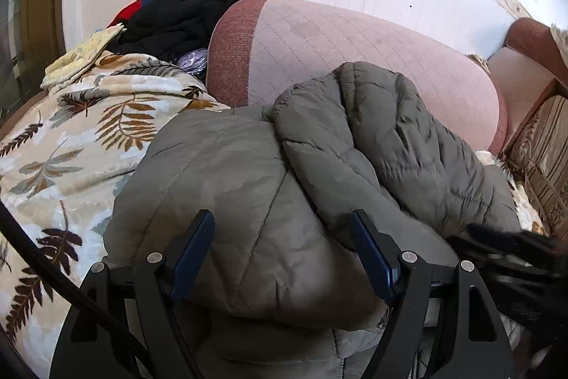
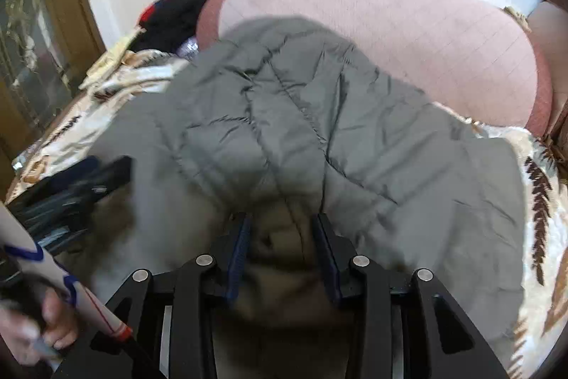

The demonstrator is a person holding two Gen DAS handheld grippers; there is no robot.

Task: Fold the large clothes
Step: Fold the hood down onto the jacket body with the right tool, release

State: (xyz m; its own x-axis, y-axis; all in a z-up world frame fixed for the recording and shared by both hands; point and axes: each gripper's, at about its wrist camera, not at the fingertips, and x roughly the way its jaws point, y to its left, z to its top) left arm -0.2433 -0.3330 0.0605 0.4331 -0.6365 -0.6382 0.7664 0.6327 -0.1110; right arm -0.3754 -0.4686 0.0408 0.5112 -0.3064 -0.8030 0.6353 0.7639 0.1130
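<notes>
Blue-padded jaws of my left gripper [image 1: 282,251] stand wide apart straddling a bulge of the grey puffer jacket [image 1: 319,173], pads not visibly pressing. My right gripper [image 2: 282,254] is part-open, fabric between its jaws; blur hides any contact. Heaped on the leaf-print blanket [image 1: 71,137], the jacket runs seven to two o'clock, its hem cut off below.

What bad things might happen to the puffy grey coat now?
1. The grey coat bulges between the wide-set fingers of the left hand-held gripper, so it may slip free.
2. The right hand-held gripper has only a small bunch between its fingers, so the fold could flop open.
3. The coat might drag the leaf-print blanket.
</notes>
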